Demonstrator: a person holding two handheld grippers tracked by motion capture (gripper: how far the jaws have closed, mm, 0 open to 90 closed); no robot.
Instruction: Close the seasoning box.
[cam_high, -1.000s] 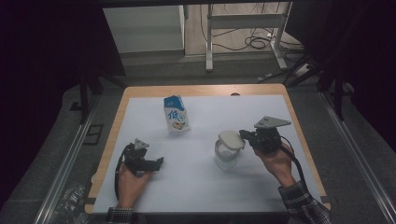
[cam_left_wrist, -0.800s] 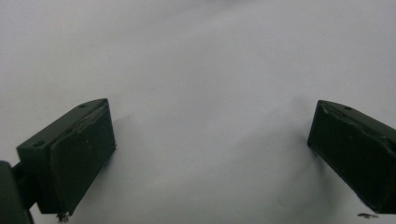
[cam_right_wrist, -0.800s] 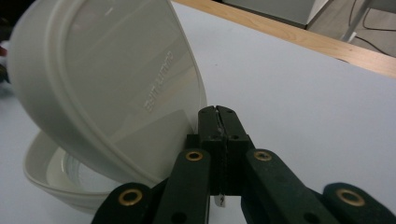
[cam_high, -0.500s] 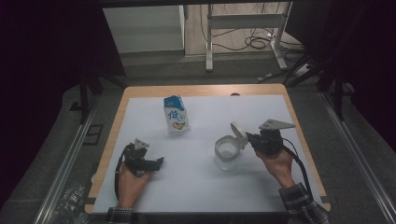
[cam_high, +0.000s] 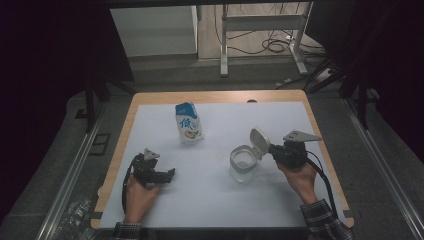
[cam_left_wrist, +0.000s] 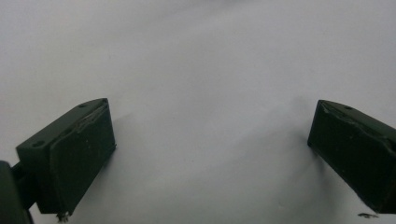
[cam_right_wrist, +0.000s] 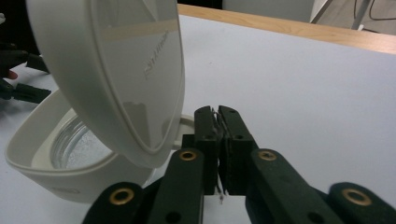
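**While lid stands raised: right claw pinched at jar's hinge side**

While propped up on its hinge, tilts back toward the right claw (cam_high: 272, 151): white lid (cam_high: 259, 141) of the clear jar (cam_high: 243, 164). Sits right of centre on the white-covered desk (cam_high: 215, 200), mouth uncovered, white rim around glassy inside. Right claw (cam_right_wrist: 223, 140) clenched, jaws pressed nearly together just beside the lid's lower edge; whether a tab of the lid is pinched between them, cannot tell. Right hand (cam_high: 299, 177) behind it, plaid sleeve at the desk's near edge.

Left claw (cam_high: 167, 175) released, jaws spread wide over bare white surface (cam_left_wrist: 205, 93), nothing between them; left hand (cam_high: 139, 192) resting low on the desk's left side, well apart from the jar.

Upright beyond both, toward the far side: blue-and-white carton (cam_high: 188, 123).
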